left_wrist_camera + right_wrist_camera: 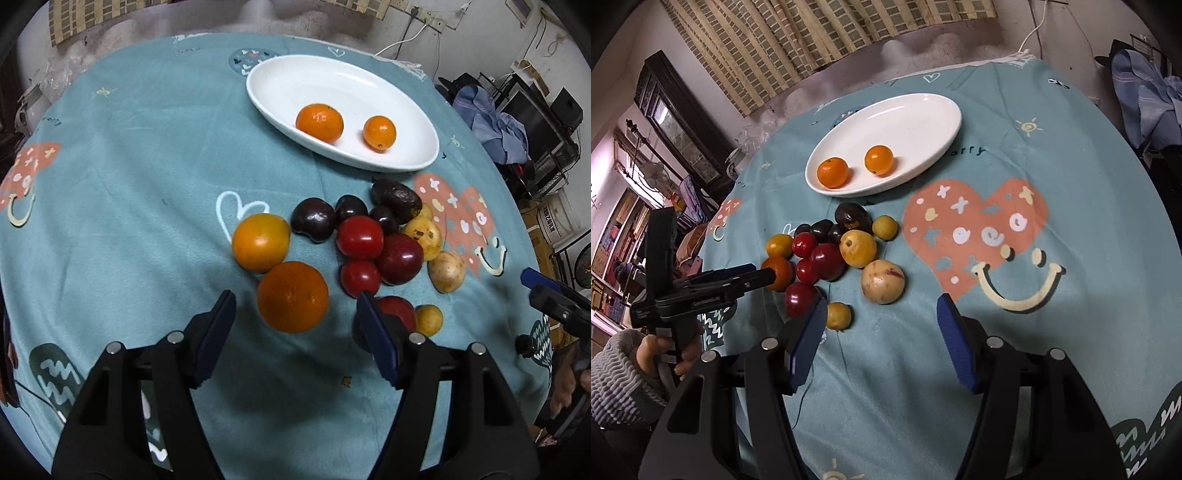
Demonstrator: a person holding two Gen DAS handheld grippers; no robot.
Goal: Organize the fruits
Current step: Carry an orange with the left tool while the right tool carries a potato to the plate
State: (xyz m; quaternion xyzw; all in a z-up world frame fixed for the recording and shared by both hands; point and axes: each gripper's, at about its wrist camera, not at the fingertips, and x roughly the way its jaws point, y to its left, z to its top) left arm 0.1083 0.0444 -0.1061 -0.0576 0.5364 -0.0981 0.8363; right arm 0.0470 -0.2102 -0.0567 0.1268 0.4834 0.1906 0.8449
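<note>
A white oval dish point(280, 74) point(923, 110) holds two small oranges point(320, 122) point(833, 172). In front of it lies a pile of fruit: a big orange point(293, 297) point(779, 273), a yellow-orange fruit point(260, 242), red tomatoes point(359, 237), dark plums point(313, 219), yellow fruits point(857, 248) and a pale round fruit point(882, 281). My left gripper point(295, 306) is open, its blue pads either side of the big orange, just short of it. My right gripper point(881, 312) is open and empty, hovering near the pale fruit.
The round table wears a teal cloth point(129, 184) with heart and smiley prints. Clutter, shelves and clothes point(495, 125) stand past the right edge. A dark cabinet point(676, 122) stands at left. A thin cable point(809, 387) lies on the cloth.
</note>
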